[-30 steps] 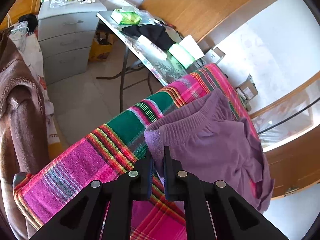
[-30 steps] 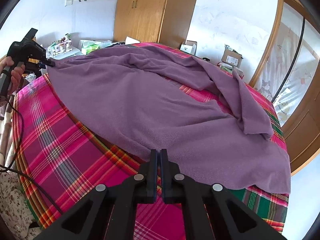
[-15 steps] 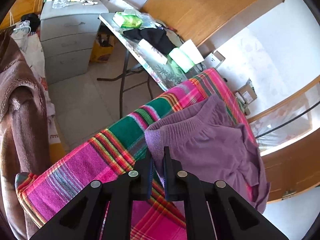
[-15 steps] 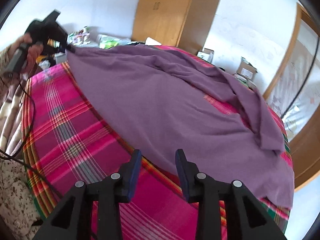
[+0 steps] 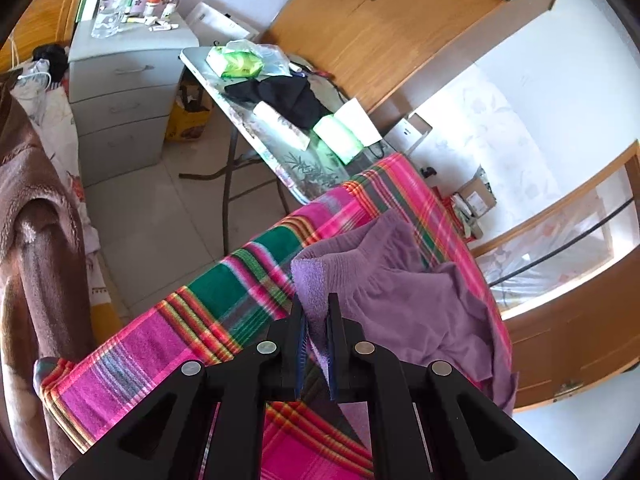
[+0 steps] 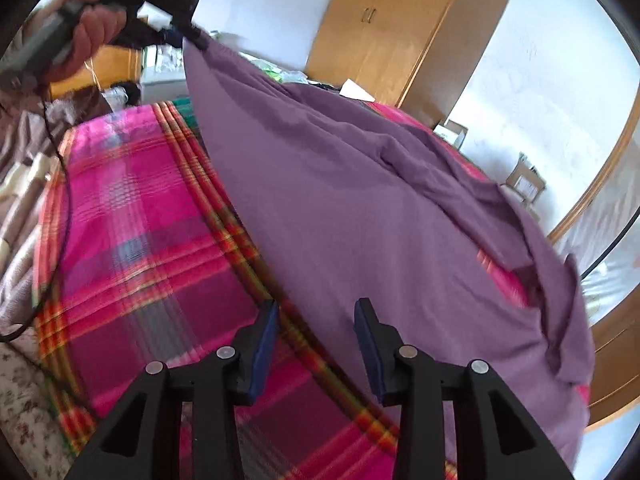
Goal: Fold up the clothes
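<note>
My left gripper (image 5: 316,316) pinches the purple trousers' (image 5: 404,304) waistband; my right gripper (image 6: 316,320) hovers wide open above their blurred edge.

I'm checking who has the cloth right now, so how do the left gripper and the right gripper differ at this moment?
The left gripper is shut on a corner of the purple garment; the right gripper is open and holds nothing. The left gripper lifts its corner off the plaid blanket; the right gripper hovers above the garment's near edge. Both are black with blue pads and point over the same bed.
</note>
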`<state>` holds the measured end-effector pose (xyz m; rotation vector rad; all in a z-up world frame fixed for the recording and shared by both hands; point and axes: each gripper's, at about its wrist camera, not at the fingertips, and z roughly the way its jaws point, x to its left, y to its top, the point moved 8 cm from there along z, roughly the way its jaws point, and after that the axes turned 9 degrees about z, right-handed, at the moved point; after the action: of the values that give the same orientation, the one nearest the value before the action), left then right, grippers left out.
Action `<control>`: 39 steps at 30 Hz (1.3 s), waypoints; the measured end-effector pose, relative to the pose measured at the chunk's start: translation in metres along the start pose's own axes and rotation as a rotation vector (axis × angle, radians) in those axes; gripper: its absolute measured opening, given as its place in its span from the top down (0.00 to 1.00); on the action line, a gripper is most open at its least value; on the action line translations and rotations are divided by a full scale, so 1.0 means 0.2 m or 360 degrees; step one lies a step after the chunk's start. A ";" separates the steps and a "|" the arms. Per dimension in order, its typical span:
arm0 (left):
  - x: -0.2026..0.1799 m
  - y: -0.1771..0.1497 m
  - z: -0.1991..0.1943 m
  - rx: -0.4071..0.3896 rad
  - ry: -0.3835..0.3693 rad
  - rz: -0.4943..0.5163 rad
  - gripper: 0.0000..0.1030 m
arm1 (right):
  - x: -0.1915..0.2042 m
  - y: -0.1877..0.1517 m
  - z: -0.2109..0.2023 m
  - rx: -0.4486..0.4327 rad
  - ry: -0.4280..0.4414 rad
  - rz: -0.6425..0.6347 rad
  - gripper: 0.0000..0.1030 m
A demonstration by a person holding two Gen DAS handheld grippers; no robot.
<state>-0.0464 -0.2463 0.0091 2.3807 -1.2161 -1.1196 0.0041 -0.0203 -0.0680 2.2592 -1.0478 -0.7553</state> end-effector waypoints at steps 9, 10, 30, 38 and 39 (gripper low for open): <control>0.01 0.00 0.00 0.0004 0.0002 -0.0019 0.92 | -0.19 -0.10 0.01 0.0077 -0.0141 0.0115 0.89; 0.03 -0.01 0.01 0.0013 0.0004 -0.0026 0.92 | -0.22 -0.12 0.00 0.0077 -0.0162 0.0139 0.93; 0.26 -0.21 0.06 0.0136 0.0041 -0.0105 0.92 | -0.09 -0.17 -0.20 0.0044 -0.0234 -0.0043 0.98; 0.30 -0.26 0.03 0.0154 0.0036 -0.0102 0.92 | -0.10 -0.16 -0.22 0.0056 -0.0222 -0.0049 0.98; 0.31 -0.26 0.02 0.0153 0.0035 -0.0105 0.92 | -0.09 -0.16 -0.22 0.0059 -0.0218 -0.0056 0.98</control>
<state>0.0033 -0.2606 -0.0535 2.5147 -1.2187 -1.0741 0.0405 0.0230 -0.0538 2.2894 -1.0952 -0.9240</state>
